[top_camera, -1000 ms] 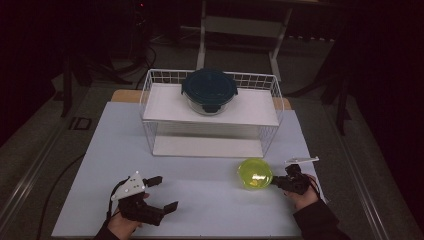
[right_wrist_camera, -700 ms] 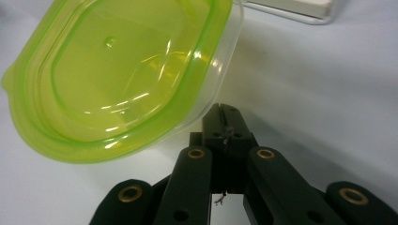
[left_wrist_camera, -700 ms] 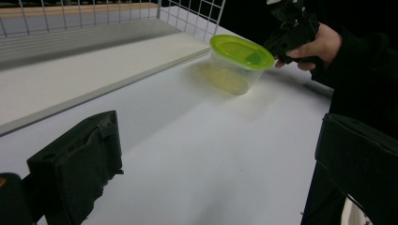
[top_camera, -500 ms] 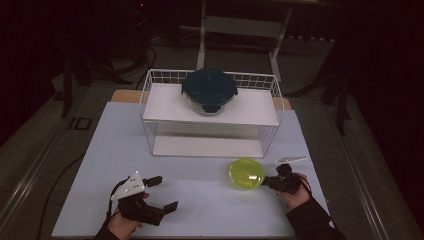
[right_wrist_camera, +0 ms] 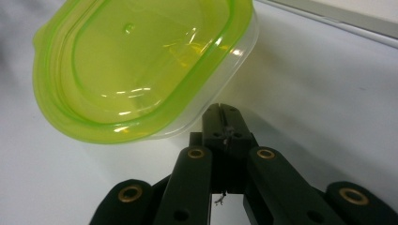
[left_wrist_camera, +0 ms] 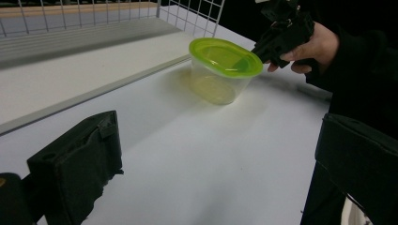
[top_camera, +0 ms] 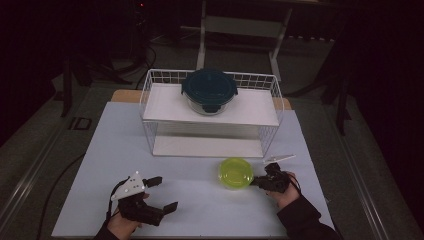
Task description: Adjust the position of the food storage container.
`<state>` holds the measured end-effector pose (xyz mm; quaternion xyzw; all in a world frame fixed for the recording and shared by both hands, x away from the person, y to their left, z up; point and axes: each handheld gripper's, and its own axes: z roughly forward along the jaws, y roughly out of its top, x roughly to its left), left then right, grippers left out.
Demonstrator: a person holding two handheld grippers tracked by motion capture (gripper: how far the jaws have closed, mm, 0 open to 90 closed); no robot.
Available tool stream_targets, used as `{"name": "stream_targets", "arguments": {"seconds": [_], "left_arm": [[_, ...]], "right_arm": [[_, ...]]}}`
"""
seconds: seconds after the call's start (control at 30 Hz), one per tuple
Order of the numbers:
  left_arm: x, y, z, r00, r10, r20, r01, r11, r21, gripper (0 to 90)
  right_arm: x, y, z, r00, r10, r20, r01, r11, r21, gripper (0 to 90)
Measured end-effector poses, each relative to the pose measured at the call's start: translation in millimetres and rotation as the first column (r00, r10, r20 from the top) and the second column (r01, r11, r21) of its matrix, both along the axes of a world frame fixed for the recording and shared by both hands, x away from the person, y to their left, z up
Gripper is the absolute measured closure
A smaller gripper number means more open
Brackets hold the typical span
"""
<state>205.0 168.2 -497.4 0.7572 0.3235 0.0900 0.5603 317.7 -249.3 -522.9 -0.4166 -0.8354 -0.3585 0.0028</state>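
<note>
Container: small clear tub with lime-green lid (top_camera: pixel 235 173), lower right of centre in the high view, on the bench, in front of the wire shelf rack.
Right gripper (top_camera: pixel 261 182): jaws closed together, tips against the tub's side; apparently pushing, not gripping.
Left gripper (top_camera: pixel 164 193): lower left, jaws open, empty.
Progress: likely early; tub not yet on the wire shelf rack (top_camera: pixel 150 95).
Surroundings: dark-lidded glass container (top_camera: pixel 209 88) on the top shelf; white bench (top_camera: pixel 120 145); dark room.
</note>
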Motion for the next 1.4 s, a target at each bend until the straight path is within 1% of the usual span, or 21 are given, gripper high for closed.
{"name": "stream_targets", "arguments": {"seconds": [0.1, 0.2, 0.63, 0.7, 0.9, 1.17, 1.4], "left_arm": [[0.0, 0.1, 0.0, 1.0000, 0.001, 0.000, -0.001, 1.0000, 0.000, 0.4], [-0.1, 0.2, -0.2, 1.0000, 0.001, -0.002, -0.001, 1.0000, 0.001, 0.4], [-0.5, 0.3, -0.2, 1.0000, -0.002, -0.004, 0.002, 1.0000, 0.001, 0.4], [-0.4, 0.3, -0.5, 1.0000, 0.000, -0.004, 0.000, 1.0000, 0.000, 0.4], [-0.7, 0.0, -0.9, 1.0000, -0.004, -0.003, 0.005, 1.0000, 0.003, 0.4], [-0.9, 0.1, -0.8, 1.0000, -0.005, -0.003, 0.005, 1.0000, 0.005, 0.4], [-0.9, 0.4, -0.8, 1.0000, -0.004, -0.004, 0.004, 1.0000, 0.001, 0.4]], "right_arm": [[0.7, 6.6, -1.1, 0.9998, 0.018, 0.003, -0.018, 0.9998, -0.001, 90.0], [1.1, 14.3, -1.0, 0.9995, 0.031, -0.004, -0.031, 0.9995, 0.002, 90.0], [2.8, 34.5, -0.7, 0.9974, 0.072, 0.001, -0.072, 0.9974, 0.002, 90.0], [3.0, 37.3, -0.1, 0.9973, 0.073, -0.003, -0.073, 0.9973, 0.004, 90.0], [4.6, 45.9, -0.5, 0.9955, 0.094, 0.006, -0.094, 0.9956, -0.003, 90.0], [8.7, 54.6, -0.7, 0.9950, 0.099, 0.011, -0.099, 0.9949, -0.016, 90.0], [16.8, 60.3, -0.9, 0.9961, 0.088, 0.003, -0.088, 0.9961, 0.005, 90.0]]}}
